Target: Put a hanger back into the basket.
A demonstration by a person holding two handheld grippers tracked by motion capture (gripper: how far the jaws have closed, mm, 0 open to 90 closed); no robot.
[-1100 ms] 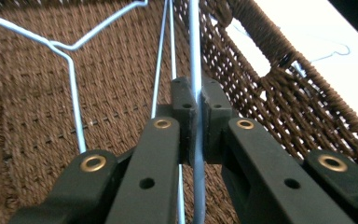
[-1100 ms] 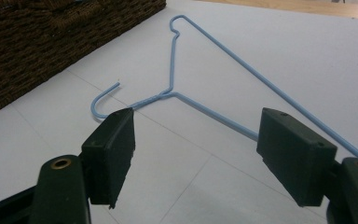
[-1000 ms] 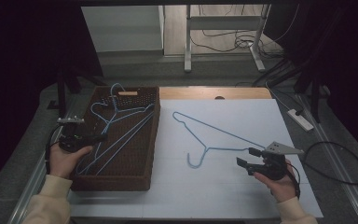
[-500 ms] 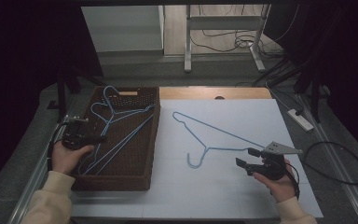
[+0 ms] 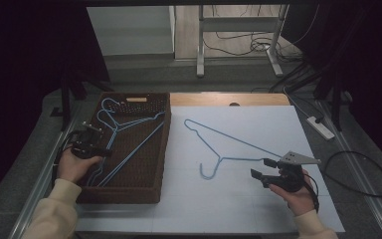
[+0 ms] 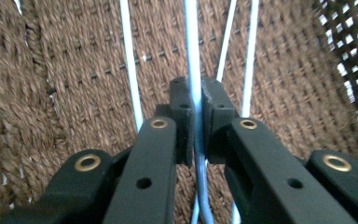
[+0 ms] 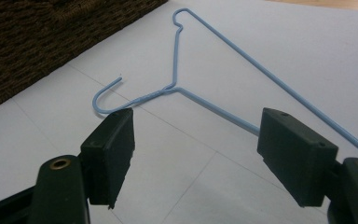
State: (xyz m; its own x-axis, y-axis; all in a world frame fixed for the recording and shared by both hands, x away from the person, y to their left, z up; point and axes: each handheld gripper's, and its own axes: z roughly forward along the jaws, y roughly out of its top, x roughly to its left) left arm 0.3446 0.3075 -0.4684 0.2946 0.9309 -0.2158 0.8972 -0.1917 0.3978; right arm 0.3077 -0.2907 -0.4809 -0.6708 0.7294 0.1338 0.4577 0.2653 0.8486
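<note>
Hanger wire (image 6: 192, 51) in the woven basket (image 5: 144, 191) is what my left claw (image 6: 195, 100) grips, while my right claw (image 7: 196, 158) gapes beside the loose hanger (image 7: 177, 88) on the white surface (image 5: 238, 204).

a lab: dark curtains (image 5: 25, 59), floor cables (image 5: 238, 42), rig table (image 5: 258, 124).

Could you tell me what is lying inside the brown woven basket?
Blue wire hangers lie inside the basket; the left gripper is shut on one wire. The exact count is unclear where the wires overlap.
</note>
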